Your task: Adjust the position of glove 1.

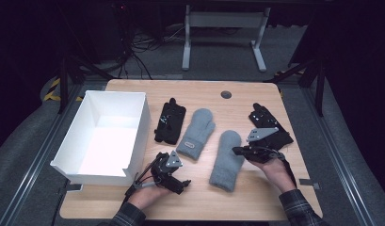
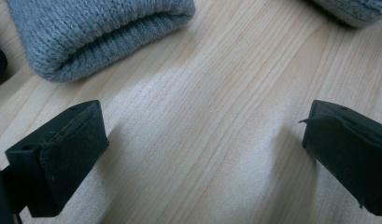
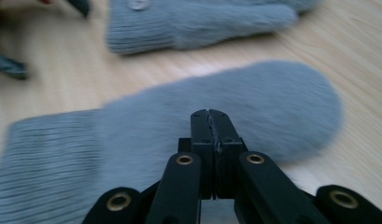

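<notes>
Two grey knit mittens lie mid-table: one with a small label on its cuff, the other nearer me. A black glove lies left of them and another black glove at the right. My right gripper points left at the near mitten's right edge. Its jaws are shut with nothing between them, and it hovers just over the near mitten. My left gripper rests low near the front edge. It stands open over bare wood, just short of a mitten cuff.
An open white box stands at the table's left, close to my left hand. A round cable hole sits near the far edge. Bare wood runs along the front of the table.
</notes>
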